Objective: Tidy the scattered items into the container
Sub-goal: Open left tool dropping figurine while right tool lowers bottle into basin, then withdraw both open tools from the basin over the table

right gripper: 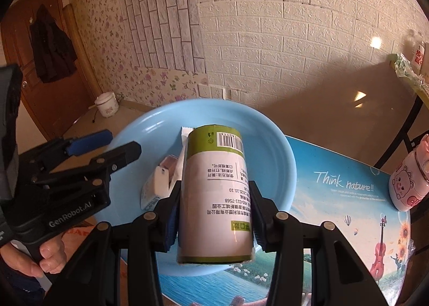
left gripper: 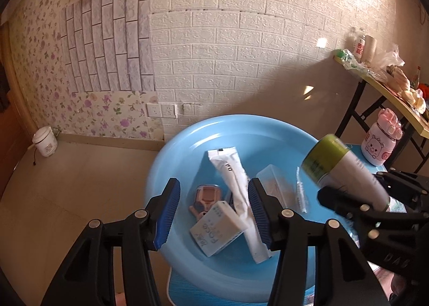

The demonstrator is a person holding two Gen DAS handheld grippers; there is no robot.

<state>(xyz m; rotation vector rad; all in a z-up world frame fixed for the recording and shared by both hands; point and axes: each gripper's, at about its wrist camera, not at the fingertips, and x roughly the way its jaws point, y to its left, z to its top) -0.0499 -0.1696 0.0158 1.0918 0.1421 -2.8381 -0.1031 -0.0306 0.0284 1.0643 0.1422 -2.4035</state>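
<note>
White brick wall backs a printed table (right gripper: 335, 172) bearing the basin (left gripper: 187, 145). Left gripper (left gripper: 214, 206) gapes above tube (left gripper: 236, 188) and box (left gripper: 214, 228) inside (nothing pinched); right gripper (right gripper: 213, 212) clamps the can (right gripper: 217, 193) over the basin. Bottle (right gripper: 410, 180) stands near the table's right edge.

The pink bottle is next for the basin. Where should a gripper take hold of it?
Grip the pink bottle across its round body, below the lid. It stands upright on the table, beside the basin, so come in level from the side; the bumpy lid looks a poor hold.
</note>
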